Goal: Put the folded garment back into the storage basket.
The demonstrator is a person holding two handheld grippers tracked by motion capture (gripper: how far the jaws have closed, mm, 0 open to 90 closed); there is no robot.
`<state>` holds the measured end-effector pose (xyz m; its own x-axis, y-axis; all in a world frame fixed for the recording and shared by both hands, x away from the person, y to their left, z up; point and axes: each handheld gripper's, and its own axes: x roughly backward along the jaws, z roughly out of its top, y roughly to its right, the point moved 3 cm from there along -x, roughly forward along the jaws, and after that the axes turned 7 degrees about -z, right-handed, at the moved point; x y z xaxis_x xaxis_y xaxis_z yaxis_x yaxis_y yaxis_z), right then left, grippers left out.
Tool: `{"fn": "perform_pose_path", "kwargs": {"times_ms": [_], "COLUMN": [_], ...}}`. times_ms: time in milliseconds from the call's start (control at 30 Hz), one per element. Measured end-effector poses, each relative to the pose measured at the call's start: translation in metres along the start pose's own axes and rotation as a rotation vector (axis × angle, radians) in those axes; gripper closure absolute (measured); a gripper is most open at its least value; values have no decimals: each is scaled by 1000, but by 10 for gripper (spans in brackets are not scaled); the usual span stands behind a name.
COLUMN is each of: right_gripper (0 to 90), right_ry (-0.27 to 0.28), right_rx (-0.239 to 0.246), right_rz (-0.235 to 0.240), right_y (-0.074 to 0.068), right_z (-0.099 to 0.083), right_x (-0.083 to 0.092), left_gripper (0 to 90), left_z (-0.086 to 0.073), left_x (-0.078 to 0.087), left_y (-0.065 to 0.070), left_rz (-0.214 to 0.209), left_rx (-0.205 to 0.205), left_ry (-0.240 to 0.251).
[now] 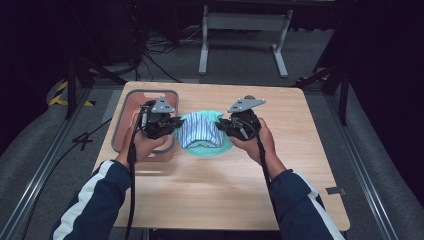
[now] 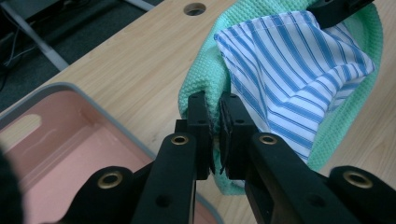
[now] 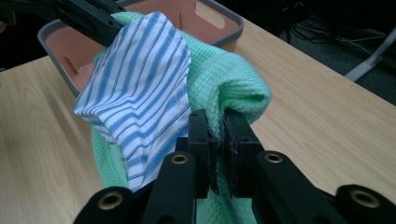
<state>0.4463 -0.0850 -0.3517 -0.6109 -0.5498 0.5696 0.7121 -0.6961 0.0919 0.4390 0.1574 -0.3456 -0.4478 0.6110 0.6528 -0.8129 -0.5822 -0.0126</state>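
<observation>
1. Two hand-held black two-jaw grippers are meeting over the light wooden table (image 1: 200,190), one at each side of a bundle of cloth.
2. The left gripper (image 2: 215,122) is pinching the edge of the mint-green waffle-weave cloth (image 2: 201,79), its jaws nearly closed with only the fabric between them.
3. The right gripper (image 3: 218,135) is clamping the opposite edge of the same green cloth (image 3: 233,88) in the same way, jaws almost together on the fold.
4. A blue-and-white striped cotton cloth (image 1: 200,131) is lying inside the green one, which is cupping it like a sling; from the left gripper view the striped cloth (image 2: 289,74) is bulging up above the green rim.
5. The bundle is sitting near the middle of the table's far half, its underside appearing to be touching the wood.
6. A pink plastic tray with a grey rim (image 1: 126,107) is standing just beside the bundle on the left, partly under the left hand (image 1: 145,145).
7. The right hand (image 1: 257,140) is gripping its tool from below, with a dark sleeve with a white stripe behind it.
</observation>
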Motion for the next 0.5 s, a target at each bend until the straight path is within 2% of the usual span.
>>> {"fn": "perform_pose_path", "kwargs": {"times_ms": [233,500], "right_gripper": [825,825], "right_ry": [13,28], "right_rx": [16,32], "right_rz": [23,42], "right_y": [-14,-29], "right_z": [20,41], "right_x": [-12,-28], "left_gripper": [841,841], "left_z": [-9,-16], "left_x": [20,40], "left_y": [-15,-28], "left_rz": [34,74], "left_rx": [28,42], "left_ry": [7,4]}}
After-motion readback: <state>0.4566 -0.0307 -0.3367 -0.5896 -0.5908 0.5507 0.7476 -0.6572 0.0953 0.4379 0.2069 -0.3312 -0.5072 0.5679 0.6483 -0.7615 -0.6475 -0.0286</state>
